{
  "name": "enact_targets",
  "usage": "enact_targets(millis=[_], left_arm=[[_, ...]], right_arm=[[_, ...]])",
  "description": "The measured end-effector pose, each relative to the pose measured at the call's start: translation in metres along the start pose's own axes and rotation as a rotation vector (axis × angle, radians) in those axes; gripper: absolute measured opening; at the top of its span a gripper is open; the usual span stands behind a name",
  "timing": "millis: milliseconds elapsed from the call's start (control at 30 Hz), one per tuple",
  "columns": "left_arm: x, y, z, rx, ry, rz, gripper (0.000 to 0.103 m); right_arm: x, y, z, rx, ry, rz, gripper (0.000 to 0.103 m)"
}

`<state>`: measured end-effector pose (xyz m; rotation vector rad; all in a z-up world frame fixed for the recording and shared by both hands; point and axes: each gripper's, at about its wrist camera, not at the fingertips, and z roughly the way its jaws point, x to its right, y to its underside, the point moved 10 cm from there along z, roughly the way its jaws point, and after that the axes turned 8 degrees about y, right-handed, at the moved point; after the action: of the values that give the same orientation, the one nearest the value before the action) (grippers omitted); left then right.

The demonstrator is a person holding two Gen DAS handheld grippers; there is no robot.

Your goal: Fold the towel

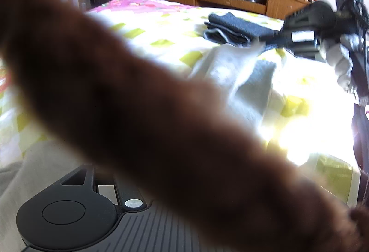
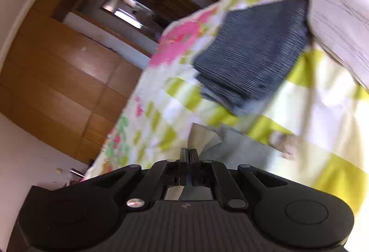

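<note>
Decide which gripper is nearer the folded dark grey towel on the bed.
Right. The right gripper, holding the pale towel, sits beside the dark grey towel; the left gripper is further back.

The right gripper [image 2: 188,155] was closed, its two fingers pressed together on a corner of pale cloth, the view rolled steeply to one side. In the left wrist view it [image 1: 299,28] reached in from the right. The left gripper's fingers were hidden behind a blurred brown sleeve [image 1: 143,118] crossing the lens.
</note>
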<state>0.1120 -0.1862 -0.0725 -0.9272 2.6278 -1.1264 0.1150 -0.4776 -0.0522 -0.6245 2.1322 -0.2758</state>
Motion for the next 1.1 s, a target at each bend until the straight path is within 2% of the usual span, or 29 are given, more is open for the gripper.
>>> enact_targets(millis=[67,133,267,367,400,500,600,667,767,833,933,1033,1100], left_arm=[[0.007,0.007,0.004,-0.021,0.012,0.015,0.059],[0.011,0.009,0.004,-0.027,0.021,0.026,0.059],[0.009,0.004,0.004,-0.017,0.016,0.018,0.059],[0.007,-0.001,0.003,-0.008,0.008,0.017,0.059],[0.006,-0.002,0.002,-0.006,0.008,0.020,0.059],[0.005,-0.007,-0.001,0.004,-0.003,0.031,0.059],[0.005,-0.011,-0.008,0.030,0.000,0.021,0.059],[0.005,-0.008,-0.005,0.027,0.012,0.012,0.061],[0.008,0.006,0.006,-0.017,0.016,0.012,0.061],[0.012,0.011,0.006,-0.027,0.027,0.016,0.061],[0.014,0.012,0.005,-0.030,0.028,0.018,0.061],[0.013,0.009,0.002,-0.018,0.030,0.009,0.061],[0.013,0.007,0.002,-0.016,0.030,0.010,0.061]], right_arm=[[0.031,0.013,0.009,-0.061,0.056,0.057,0.019],[0.040,0.016,0.011,-0.087,0.042,0.101,0.020],[0.029,0.003,0.018,-0.078,0.000,0.104,0.024],[0.019,0.001,0.028,-0.080,0.037,0.054,0.023],[0.014,0.000,0.031,-0.079,0.043,0.038,0.019],[-0.008,-0.010,0.027,-0.045,0.013,0.008,0.019],[-0.030,-0.021,-0.004,0.057,-0.062,-0.044,0.019],[-0.019,-0.015,-0.011,0.062,-0.039,-0.052,0.019],[0.025,0.001,0.006,-0.003,0.095,-0.025,0.019],[0.039,0.007,0.009,-0.032,0.107,-0.001,0.019],[0.041,0.004,-0.001,0.007,0.122,-0.014,0.023],[0.047,0.000,-0.010,0.008,0.127,-0.002,0.024],[0.051,0.002,-0.009,-0.015,0.116,0.038,0.031]])
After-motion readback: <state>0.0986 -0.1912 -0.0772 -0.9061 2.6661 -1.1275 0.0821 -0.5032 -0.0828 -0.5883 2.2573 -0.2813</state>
